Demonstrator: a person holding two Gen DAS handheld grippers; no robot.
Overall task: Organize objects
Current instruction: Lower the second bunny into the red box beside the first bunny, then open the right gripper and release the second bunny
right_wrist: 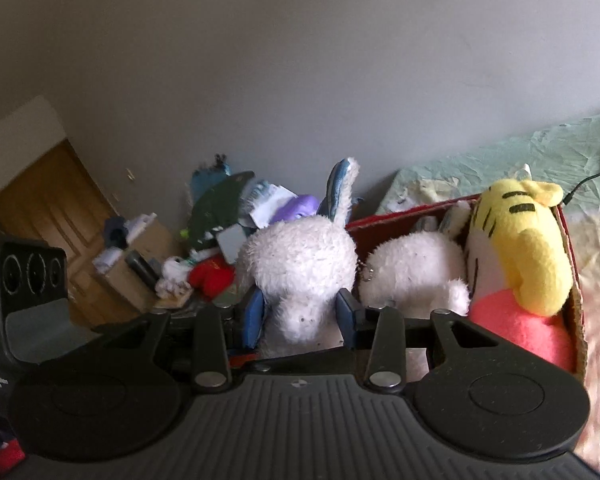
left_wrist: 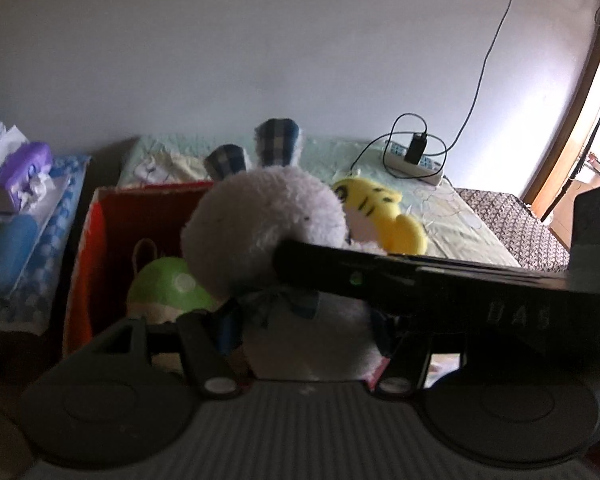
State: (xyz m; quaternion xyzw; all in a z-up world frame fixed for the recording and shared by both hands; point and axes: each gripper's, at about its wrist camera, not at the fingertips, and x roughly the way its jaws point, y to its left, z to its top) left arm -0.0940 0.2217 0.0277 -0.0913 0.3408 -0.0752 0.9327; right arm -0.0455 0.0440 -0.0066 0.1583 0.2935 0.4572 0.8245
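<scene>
A white plush rabbit with plaid blue ears sits between my right gripper's blue pads, held at the left end of a red cardboard box. My right gripper is shut on it. In the box lie another white plush, a yellow tiger plush and a pink plush. In the left wrist view the same rabbit stands before my left gripper, whose fingertips are hidden behind it. The right gripper's black body crosses in front. A green plush lies in the box.
A bed with a pale green sheet lies behind the box, with a power strip and cable on it. A tissue pack and cluttered items stand at left. A heap of clothes and boxes lies by a wooden door.
</scene>
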